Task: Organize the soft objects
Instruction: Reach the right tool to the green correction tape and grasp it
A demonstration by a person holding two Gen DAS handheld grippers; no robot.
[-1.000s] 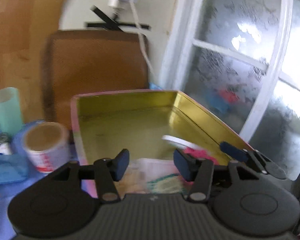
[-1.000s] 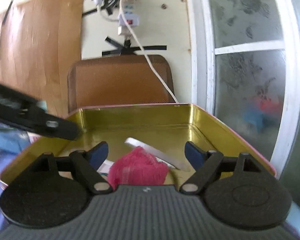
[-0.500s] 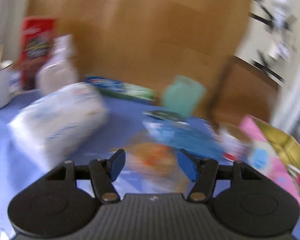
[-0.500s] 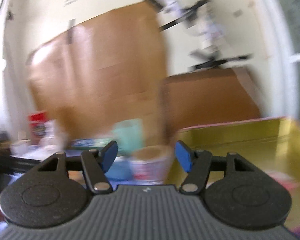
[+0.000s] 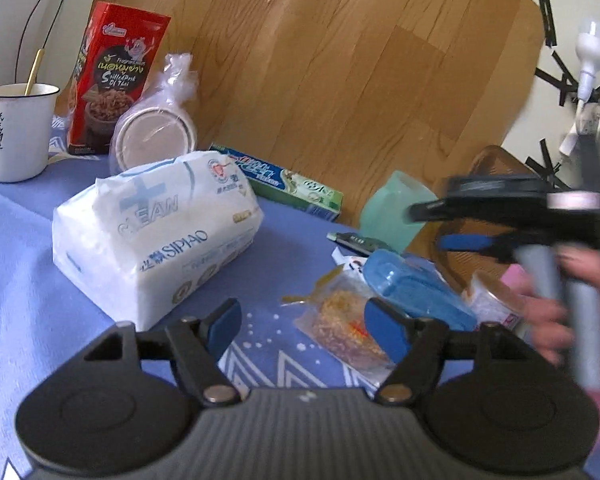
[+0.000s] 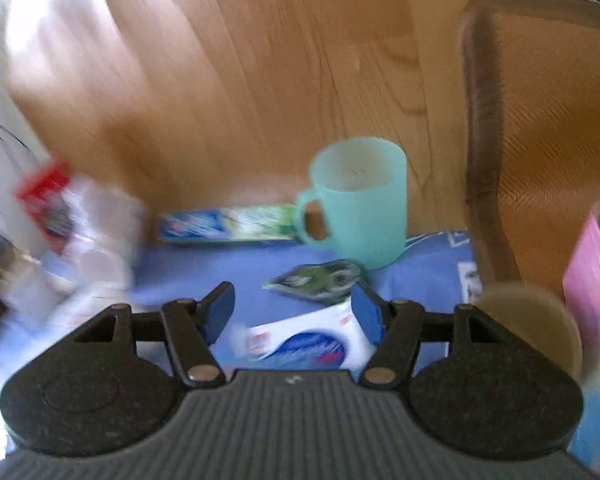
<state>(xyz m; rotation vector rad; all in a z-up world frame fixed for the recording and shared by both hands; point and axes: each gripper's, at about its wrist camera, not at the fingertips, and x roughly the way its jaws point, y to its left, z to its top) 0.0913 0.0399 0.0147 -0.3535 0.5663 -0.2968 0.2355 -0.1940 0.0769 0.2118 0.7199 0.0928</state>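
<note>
Your left hand-held gripper (image 5: 302, 324) hangs over the blue-clothed worktop (image 5: 28, 280), its jaws opening, about half apart, with nothing between the pads. Just ahead of its right finger lies a clear snack bag (image 5: 342, 330) with crumbly brown contents, flat on the cloth. To the left of the gripper sits the white tissue pack (image 5: 156, 232), the biggest soft thing here, lying on its side. Behind it are a toothpaste box (image 5: 288, 186), a bagged stack of bowls (image 5: 154, 136), a red carton (image 5: 114, 80) and a white enamel mug (image 5: 16, 132) with a stick in it. A blue plastic case (image 5: 414, 290) rests right of the snack bag, touching it.

Your right hand-held gripper (image 6: 292, 314) is also half apart and empty; its view is smeared by motion. Under its fingers lies a white and blue sachet (image 6: 312, 342), with a green sachet (image 6: 320, 278) just beyond, near a teal cup (image 6: 360, 200) standing upright. The toothpaste box (image 6: 228, 226) lies behind, touching the cup's handle. A pink tin (image 6: 592, 280) shows at the right edge, beside a tape roll (image 6: 536, 320). In the left view your right hand (image 5: 568, 300) grips that tool's grey handle.
</note>
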